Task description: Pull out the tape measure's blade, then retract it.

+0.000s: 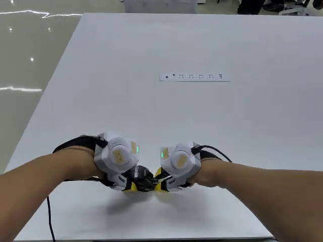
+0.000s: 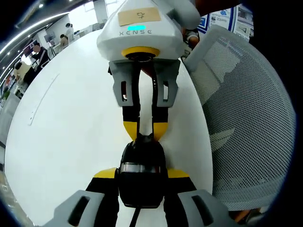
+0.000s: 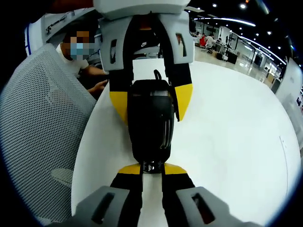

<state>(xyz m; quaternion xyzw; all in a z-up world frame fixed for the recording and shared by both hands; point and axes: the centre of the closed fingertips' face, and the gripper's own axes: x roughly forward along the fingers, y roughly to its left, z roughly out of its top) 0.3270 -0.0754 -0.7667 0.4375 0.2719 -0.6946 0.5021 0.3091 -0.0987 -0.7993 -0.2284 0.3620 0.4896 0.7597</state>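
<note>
Grey brand lettering "XENSE" on the white body of the right gripper [image 2: 145, 133], upper centre of frame.

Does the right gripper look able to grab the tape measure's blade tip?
Probably yes: the right gripper seems to pinch the blade tip at the tape measure, with nothing between them.

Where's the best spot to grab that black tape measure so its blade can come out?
By its broad flat sides, from the back end, as the left claw holds the tape measure now. That leaves the narrow front end, where the blade's tip sits, free for the right claw facing it.
</note>
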